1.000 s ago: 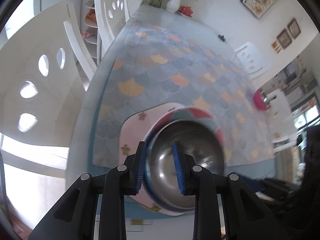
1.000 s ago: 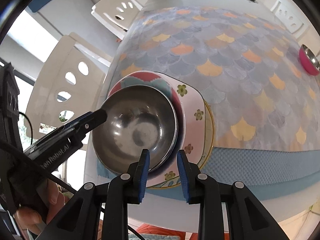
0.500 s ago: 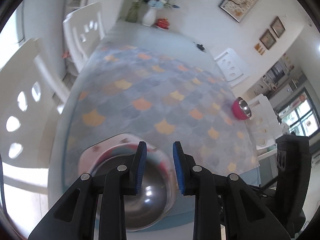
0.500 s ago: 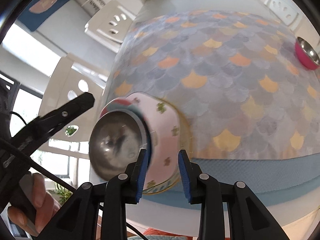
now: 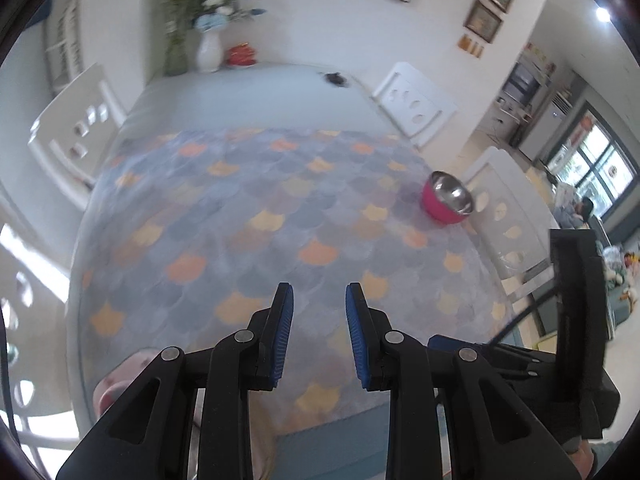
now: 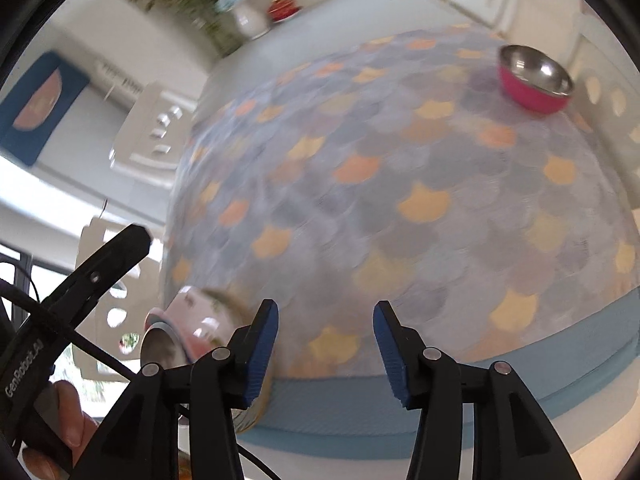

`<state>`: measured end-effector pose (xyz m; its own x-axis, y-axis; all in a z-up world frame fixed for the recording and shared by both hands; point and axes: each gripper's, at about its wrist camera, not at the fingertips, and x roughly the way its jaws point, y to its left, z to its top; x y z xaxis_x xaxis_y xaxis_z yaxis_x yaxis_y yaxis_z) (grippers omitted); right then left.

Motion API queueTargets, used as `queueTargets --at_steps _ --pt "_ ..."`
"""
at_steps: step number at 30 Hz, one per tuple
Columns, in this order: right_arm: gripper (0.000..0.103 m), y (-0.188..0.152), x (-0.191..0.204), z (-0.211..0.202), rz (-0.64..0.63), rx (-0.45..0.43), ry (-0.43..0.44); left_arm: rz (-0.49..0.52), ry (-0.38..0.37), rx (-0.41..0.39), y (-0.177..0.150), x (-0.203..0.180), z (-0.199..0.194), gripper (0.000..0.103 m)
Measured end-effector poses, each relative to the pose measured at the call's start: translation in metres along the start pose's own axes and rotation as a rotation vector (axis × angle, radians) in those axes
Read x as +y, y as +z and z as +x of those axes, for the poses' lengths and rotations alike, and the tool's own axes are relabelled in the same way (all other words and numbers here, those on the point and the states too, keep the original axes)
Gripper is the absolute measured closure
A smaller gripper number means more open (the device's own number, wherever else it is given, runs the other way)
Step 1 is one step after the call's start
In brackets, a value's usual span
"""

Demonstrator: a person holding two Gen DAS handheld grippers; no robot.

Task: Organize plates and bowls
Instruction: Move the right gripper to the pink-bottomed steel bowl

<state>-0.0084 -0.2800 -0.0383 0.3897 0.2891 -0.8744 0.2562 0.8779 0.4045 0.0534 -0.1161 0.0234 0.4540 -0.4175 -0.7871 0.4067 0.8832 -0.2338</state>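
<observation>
A stack of a steel bowl nested in a pink floral bowl and plate (image 6: 188,328) sat at the near left corner of the bench (image 6: 400,208), which was covered by a scale-patterned blue and orange cloth. A pink bowl with a steel interior (image 6: 534,76) stood well apart at the far right edge. The left tool (image 5: 319,334) hovered with jaws spread and empty; the right tool (image 6: 325,346) was likewise spread, holding nothing, just beside the stack.

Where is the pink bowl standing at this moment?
The pink bowl stands alone at the far right of the scale-patterned tablecloth, near a white chair, in both wrist views.
</observation>
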Motion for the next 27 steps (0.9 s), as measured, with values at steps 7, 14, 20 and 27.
queueTargets --at_steps 7,14,20,27 --pt "0.055 0.041 -0.075 -0.008 0.131 -0.022 -0.02 0.118 -0.018 -0.008 0.038 -0.065 0.035 0.079" --pt "0.055 0.079 -0.144 -0.015 0.24 -0.048 -0.043 0.165 -0.009 0.084 0.072 -0.109 0.091 0.065" --pt "0.05 0.113 -0.2 -0.015 0.345 -0.072 -0.061 0.13 -0.035 0.106 0.099 -0.126 0.135 0.042" --pt "0.05 0.148 -0.252 -0.004 0.455 -0.087 -0.068 0.215 -0.027 0.162 0.124 -0.161 0.203 0.042"
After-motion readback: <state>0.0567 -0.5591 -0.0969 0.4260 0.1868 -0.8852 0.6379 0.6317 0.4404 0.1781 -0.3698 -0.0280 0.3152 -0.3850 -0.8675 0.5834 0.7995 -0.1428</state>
